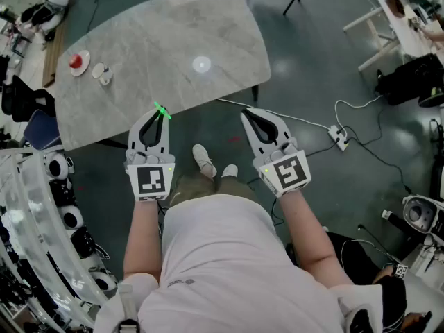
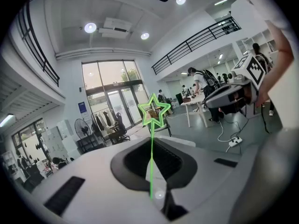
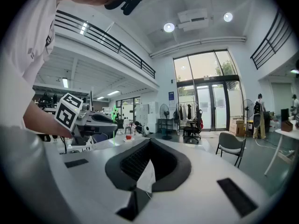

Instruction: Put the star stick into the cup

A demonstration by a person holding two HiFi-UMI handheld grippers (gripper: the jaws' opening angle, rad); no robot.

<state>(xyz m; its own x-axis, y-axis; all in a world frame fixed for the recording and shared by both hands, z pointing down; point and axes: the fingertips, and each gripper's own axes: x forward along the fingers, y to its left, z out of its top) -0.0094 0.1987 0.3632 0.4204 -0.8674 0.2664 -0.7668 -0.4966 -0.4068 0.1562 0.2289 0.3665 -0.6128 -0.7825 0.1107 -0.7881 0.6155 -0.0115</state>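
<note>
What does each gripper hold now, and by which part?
The left gripper holds the thin green star-topped stick by its shaft, below the star. The right gripper is shut on nothing.

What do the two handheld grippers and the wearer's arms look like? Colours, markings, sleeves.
The left gripper and right gripper match: white moulded shells, jaws tapering to a point, with black ribbed pads lining the inside. Each carries a white cube with a black square marker, left and right, with small green lights beside it. The person wears a white short-sleeved T-shirt; the forearms are uncovered.
</note>
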